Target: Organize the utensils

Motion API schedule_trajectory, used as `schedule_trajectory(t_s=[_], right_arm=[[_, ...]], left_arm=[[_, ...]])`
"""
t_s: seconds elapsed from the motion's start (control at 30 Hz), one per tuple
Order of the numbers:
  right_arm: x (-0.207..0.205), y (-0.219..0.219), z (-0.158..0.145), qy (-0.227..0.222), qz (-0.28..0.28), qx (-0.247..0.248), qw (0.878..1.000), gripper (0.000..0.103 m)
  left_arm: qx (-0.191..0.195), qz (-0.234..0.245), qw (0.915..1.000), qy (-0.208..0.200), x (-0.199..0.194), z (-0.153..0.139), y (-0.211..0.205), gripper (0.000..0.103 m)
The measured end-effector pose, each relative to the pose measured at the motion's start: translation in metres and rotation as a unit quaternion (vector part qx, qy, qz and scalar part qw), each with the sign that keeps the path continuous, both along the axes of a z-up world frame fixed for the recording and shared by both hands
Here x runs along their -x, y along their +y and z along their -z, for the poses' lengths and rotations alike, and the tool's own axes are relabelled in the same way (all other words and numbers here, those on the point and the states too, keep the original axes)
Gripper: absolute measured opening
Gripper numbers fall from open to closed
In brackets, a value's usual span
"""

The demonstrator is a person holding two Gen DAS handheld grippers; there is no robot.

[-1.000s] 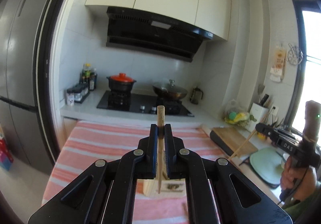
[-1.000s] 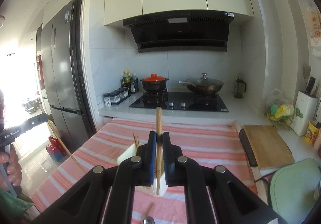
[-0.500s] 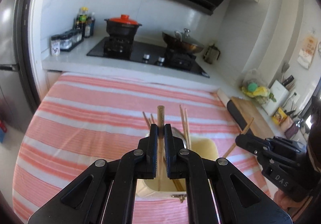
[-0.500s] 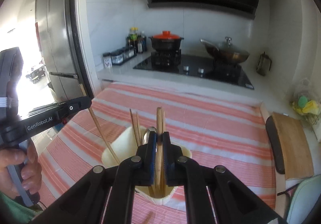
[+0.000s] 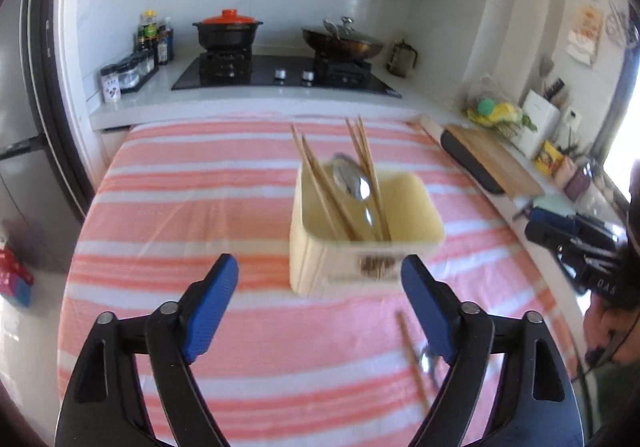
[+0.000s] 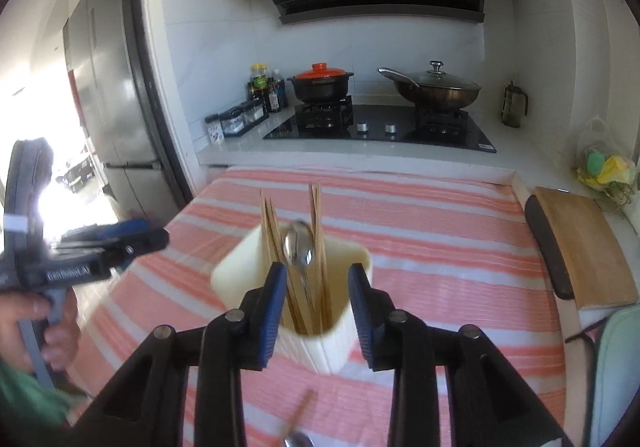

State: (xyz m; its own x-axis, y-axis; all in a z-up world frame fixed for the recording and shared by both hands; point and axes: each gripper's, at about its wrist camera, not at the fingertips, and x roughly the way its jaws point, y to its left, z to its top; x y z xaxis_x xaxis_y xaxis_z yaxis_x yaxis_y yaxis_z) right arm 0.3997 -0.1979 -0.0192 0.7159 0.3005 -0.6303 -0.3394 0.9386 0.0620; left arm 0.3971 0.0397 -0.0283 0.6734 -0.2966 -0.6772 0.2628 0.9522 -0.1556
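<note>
A cream utensil holder (image 5: 366,235) stands on the pink striped cloth and holds several wooden chopsticks (image 5: 320,175) and a metal spoon (image 5: 352,181). My left gripper (image 5: 320,279) is wide open and empty, just in front of the holder. A loose chopstick (image 5: 412,359) and a spoon (image 5: 428,363) lie on the cloth near its right finger. In the right wrist view the holder (image 6: 292,287) with its chopsticks (image 6: 316,231) and spoon (image 6: 298,243) is close, and my right gripper (image 6: 318,283) is open and empty above it. A chopstick (image 6: 300,411) and a spoon tip (image 6: 298,441) lie below.
The striped cloth (image 5: 192,207) covers the table. A wooden cutting board (image 5: 492,163) lies at the right edge. Behind are the hob with an orange-lidded pot (image 5: 228,29) and a wok (image 5: 342,41), and spice jars (image 5: 128,71). A fridge (image 6: 108,119) stands left.
Both grippers held a chopstick over the holder; both have opened and the chopsticks now stand in the holder. Both grippers have pulled back from it.
</note>
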Motion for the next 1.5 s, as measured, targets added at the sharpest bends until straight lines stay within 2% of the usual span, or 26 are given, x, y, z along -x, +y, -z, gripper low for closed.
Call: schedule_trajectory(t_s=[0.07,0.13,0.17,0.23,0.3,0.47,0.53,0.67,0.73,0.9,0.97,1.07,1.13,1.17,1.23,1.3,1.5], right_arm=[[0.048,-0.018,0.034,0.016,-0.003,0.046,0.999,0.034],[0.092,-0.034,0.075,0.041,0.016,0.088,0.995,0.034],[0.108,-0.041,0.092,0.061,0.028,0.088,0.994,0.034],[0.13,-0.048,0.116,0.106,0.044,0.028,0.993,0.034],[0.138,-0.041,0.129,0.123,0.052,-0.027,0.991,0.034],[0.127,0.019,0.146,0.14,0.012,-0.052,0.989,0.03],[0.118,0.034,0.155,0.142,0.017,-0.033,0.989,0.026],[0.105,0.046,0.173,0.152,0.019,0.011,0.988,0.024],[0.108,0.045,0.176,0.133,0.023,0.029,0.99,0.01],[0.121,0.011,0.174,0.123,0.09,0.031,0.988,0.007],[0.127,-0.009,0.174,0.123,0.122,0.033,0.984,0.007],[0.139,-0.034,0.174,0.125,0.148,0.023,0.981,0.007],[0.147,-0.042,0.173,0.124,0.153,0.022,0.98,0.007],[0.149,-0.045,0.173,0.123,0.152,0.019,0.981,0.007],[0.154,-0.048,0.174,0.118,0.149,0.015,0.982,0.007],[0.156,-0.046,0.175,0.111,0.146,0.025,0.983,0.007],[0.156,-0.042,0.177,0.102,0.147,0.035,0.983,0.007]], left_arm=[[-0.022,0.026,0.9989,0.03,0.038,0.034,-0.001,0.09],[-0.042,0.032,0.9966,0.064,0.067,0.07,-0.007,0.09],[-0.046,0.029,0.9956,0.077,0.076,0.083,-0.013,0.09],[-0.035,0.031,0.9946,0.092,0.087,0.102,-0.029,0.09],[-0.022,0.028,0.995,0.093,0.093,0.11,-0.045,0.09],[-0.013,-0.004,0.9969,0.078,0.101,0.107,-0.058,0.09],[-0.014,-0.017,0.9968,0.077,0.105,0.106,-0.055,0.09],[-0.021,-0.021,0.9963,0.08,0.106,0.11,-0.055,0.09],[-0.028,-0.014,0.9964,0.08,0.105,0.112,-0.063,0.09],[-0.052,0.016,0.9961,0.07,0.091,0.119,-0.102,0.09],[-0.076,0.026,0.9949,0.061,0.085,0.124,-0.122,0.09],[-0.133,0.028,0.9895,0.048,0.077,0.137,-0.149,0.089],[-0.16,0.029,0.9854,0.049,0.072,0.147,-0.16,0.075],[-0.169,0.03,0.9837,0.054,0.071,0.152,-0.163,0.054],[-0.156,0.032,0.9861,0.049,0.072,0.154,-0.162,0.033],[-0.162,0.03,0.9852,0.046,0.073,0.155,-0.162,0.007],[-0.154,-0.028,0.9865,0.047,0.087,0.154,-0.124,0.004]])
